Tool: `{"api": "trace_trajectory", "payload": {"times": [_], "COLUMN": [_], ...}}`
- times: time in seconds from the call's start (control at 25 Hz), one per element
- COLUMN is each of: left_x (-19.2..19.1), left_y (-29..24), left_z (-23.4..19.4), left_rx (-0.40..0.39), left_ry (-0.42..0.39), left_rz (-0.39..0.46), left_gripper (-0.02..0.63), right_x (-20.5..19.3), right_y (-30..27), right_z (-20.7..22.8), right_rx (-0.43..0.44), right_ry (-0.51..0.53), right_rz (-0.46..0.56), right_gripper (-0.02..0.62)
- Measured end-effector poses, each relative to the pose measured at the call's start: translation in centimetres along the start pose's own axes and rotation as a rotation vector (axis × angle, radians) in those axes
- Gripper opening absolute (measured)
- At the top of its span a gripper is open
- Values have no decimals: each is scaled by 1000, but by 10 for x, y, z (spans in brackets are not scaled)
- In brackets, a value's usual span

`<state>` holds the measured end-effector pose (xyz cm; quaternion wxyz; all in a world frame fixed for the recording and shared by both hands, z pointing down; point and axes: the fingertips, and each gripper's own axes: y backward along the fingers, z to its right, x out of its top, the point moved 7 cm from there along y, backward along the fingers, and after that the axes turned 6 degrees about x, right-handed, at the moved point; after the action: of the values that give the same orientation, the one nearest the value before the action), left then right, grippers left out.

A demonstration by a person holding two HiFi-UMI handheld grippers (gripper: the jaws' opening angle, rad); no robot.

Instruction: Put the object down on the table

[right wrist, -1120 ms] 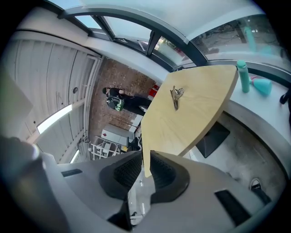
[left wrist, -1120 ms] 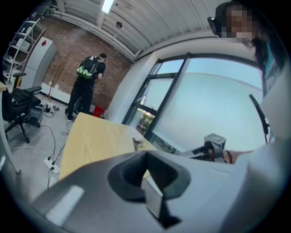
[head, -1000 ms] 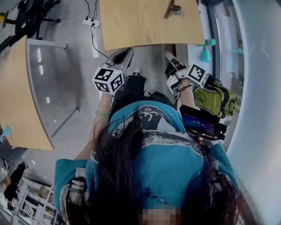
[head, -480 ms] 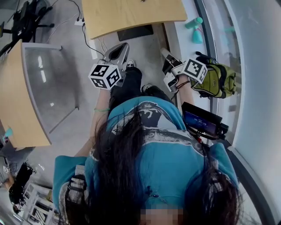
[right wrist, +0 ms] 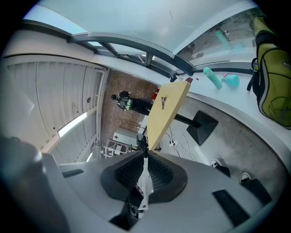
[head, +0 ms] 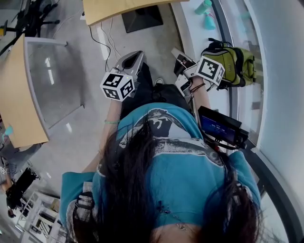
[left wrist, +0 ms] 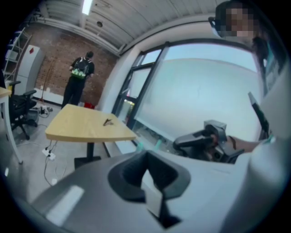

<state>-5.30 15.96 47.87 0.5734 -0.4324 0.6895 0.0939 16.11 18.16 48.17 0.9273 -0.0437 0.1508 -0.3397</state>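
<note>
Ahead, teal bottles [right wrist: 213, 77] sit between table [right wrist: 168, 113] and backpack [right wrist: 273, 86].

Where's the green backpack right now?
The green backpack lies upper right in the head view, on the white window ledge near the teal bottle.

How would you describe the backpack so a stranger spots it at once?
Find the long white ledge under the big window. The backpack lies on it. It is bulky and olive-green with black straps, unlike the small teal bottle further along.
</note>
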Motion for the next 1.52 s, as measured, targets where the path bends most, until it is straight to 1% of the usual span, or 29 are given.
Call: {"api": "trace_trajectory", "payload": {"times": [0.08, 0.2, 0.44, 0.56, 0.68, 0.84, 0.92, 1.04, 1.08, 1.28, 1.52], "left_x": [-5, -13, -18, -18, -16, -14, -12, -10, -9, -6, -8], "left_y": [26, 40, 50, 54, 52, 52, 67, 118, 128, 128, 125], "left_z": [8, 15, 22, 23, 25, 32, 19, -25, -34, -43, -47], "left_rx": [11, 29, 58, 65, 66, 65, 68, 79, 82, 87, 79], "left_ry": [-8, -11, -20, -26, -40, -68, -70, -44, -33, -12, 6], "left_rz": [-2, 2, 10, 19, 29, 31, 37, 55, 61, 73, 80], "left_gripper": [3, 3, 3, 3, 3, 3, 3, 3, 3, 3, 3], "right_x": [-21, -38, -51, -56, -58, -61, -75, -122, -131, -133, -132], "right_y": [3, 5, -2, -8, -13, -14, -27, -62, -69, -72, -68], "right_z": [-12, -13, -15, -20, -21, -15, -26, -58, -65, -68, -65], "right_rx": [11, 24, 44, 49, 44, 25, 21, 12, 7, -15, -35], "right_ry": [10, 20, 47, 82, 116, 128, 145, 190, 203, 239, 248], "right_rz": [-28, -66, -132, -164, -192, -217, -227, -253, -261, -285, -282], "right_gripper": [37, 37, 29, 28, 28, 28, 26, 26, 25, 23, 23]}}
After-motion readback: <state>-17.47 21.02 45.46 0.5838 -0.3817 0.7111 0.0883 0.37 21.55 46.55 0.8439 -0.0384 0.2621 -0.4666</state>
